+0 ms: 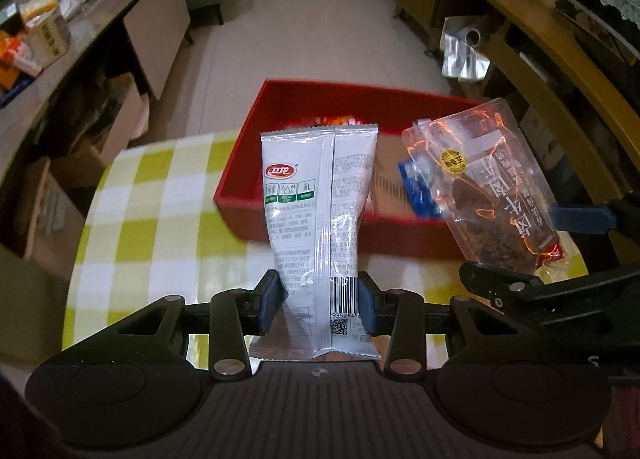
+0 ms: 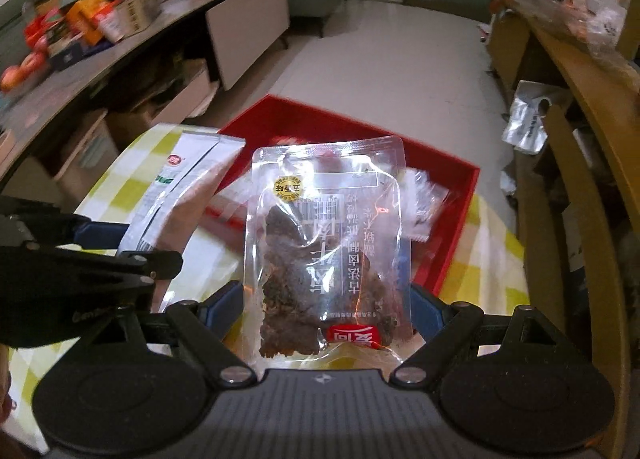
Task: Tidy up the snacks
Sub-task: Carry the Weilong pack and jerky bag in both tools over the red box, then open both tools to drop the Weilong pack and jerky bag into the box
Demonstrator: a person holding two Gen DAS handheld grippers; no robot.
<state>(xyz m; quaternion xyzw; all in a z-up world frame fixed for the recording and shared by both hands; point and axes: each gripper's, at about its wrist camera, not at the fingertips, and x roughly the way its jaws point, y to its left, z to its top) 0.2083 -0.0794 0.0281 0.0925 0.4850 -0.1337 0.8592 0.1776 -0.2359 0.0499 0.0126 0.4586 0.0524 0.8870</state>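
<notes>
My left gripper is shut on a white snack packet with a red logo, held upright above the checked tablecloth in front of the red tray. My right gripper is shut on a clear packet of dark braised meat, held just before the red tray. In the left wrist view the clear packet hangs at the right over the tray's near right corner. In the right wrist view the white packet is at the left. Several small wrapped snacks lie in the tray.
The round table has a yellow-and-white checked cloth. A long low cabinet cluttered with boxes and food runs along the left. A wooden shelf unit and a wooden chair stand at the right. Tiled floor lies beyond the tray.
</notes>
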